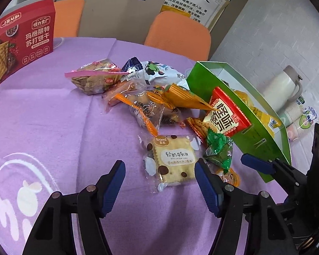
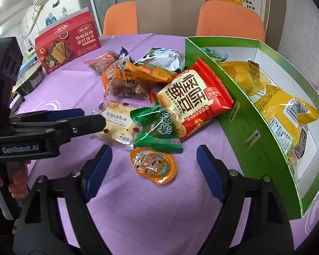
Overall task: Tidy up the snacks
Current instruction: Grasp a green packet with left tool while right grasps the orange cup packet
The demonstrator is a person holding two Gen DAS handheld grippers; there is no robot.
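A pile of snack packets lies on the purple tablecloth (image 1: 53, 114). My left gripper (image 1: 159, 170) is open and empty, its jaws just short of a bami biscuit packet (image 1: 172, 159), also in the right wrist view (image 2: 119, 125). My right gripper (image 2: 154, 155) is open and empty, over an orange jelly cup (image 2: 154, 165). A green packet (image 2: 157, 129) and a red bean packet (image 2: 193, 99) lie beyond it. The green box (image 2: 253, 127) at the right holds yellow packets (image 2: 287, 114); it also shows in the left wrist view (image 1: 204, 78).
A red cracker box (image 1: 19, 42) stands at the table's far left. Two orange chairs (image 1: 178, 31) and a cardboard bag (image 1: 121, 10) are behind the table. A white flask (image 1: 282, 87) and paper cups (image 1: 297, 116) sit on the floor at right.
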